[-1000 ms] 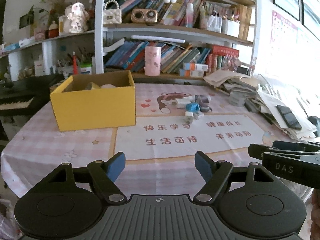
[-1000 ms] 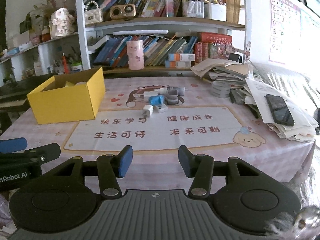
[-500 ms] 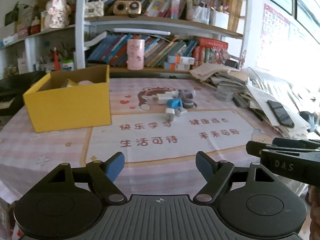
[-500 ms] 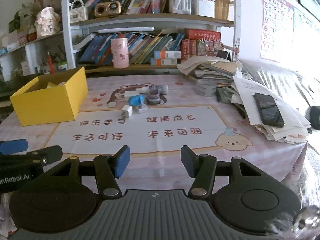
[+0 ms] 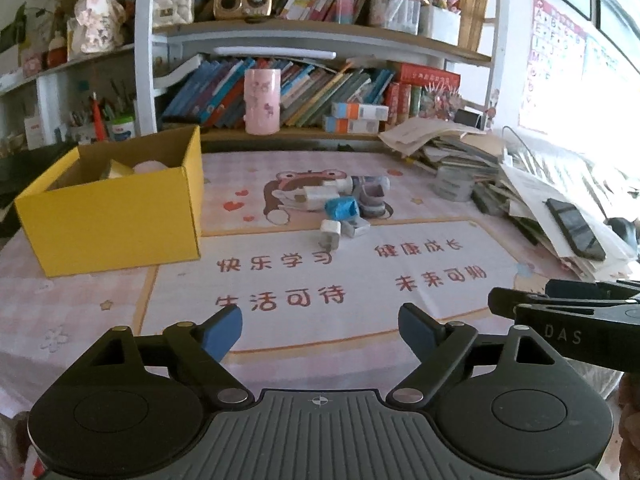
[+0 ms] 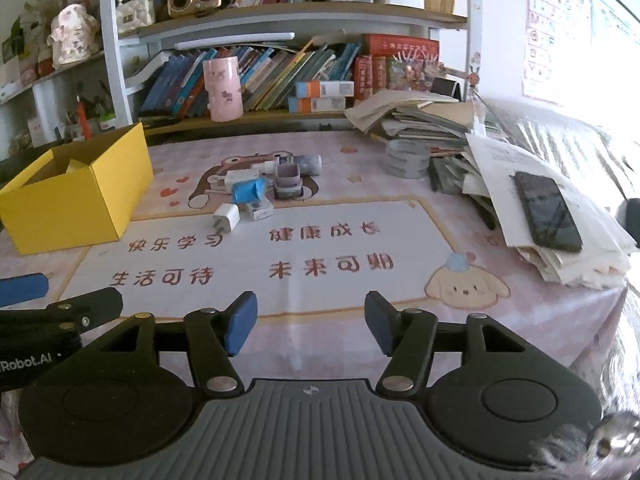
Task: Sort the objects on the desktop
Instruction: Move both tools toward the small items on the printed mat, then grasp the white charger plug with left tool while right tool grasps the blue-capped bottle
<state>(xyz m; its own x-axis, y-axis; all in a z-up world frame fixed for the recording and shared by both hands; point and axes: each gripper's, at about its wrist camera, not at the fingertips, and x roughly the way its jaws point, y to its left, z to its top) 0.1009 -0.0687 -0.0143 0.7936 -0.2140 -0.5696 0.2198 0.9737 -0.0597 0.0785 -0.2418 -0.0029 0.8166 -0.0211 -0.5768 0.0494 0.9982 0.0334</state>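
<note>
The left gripper point(image 5: 320, 330) has its blue fingers point(image 5: 222, 328) spread wide, holding nothing and touching nothing, above the near edge of the printed mat point(image 5: 320, 280). The right gripper point(image 6: 311, 326) is the same: fingers point(image 6: 240, 322) wide apart and empty. Farther ahead of both fingertips lies a small cluster: a white charger point(image 6: 226, 218), a blue object point(image 6: 248, 190) and a grey object point(image 6: 287, 180). Ahead and to the left of the fingers stands the yellow box point(image 5: 116, 204), with a few items inside.
</note>
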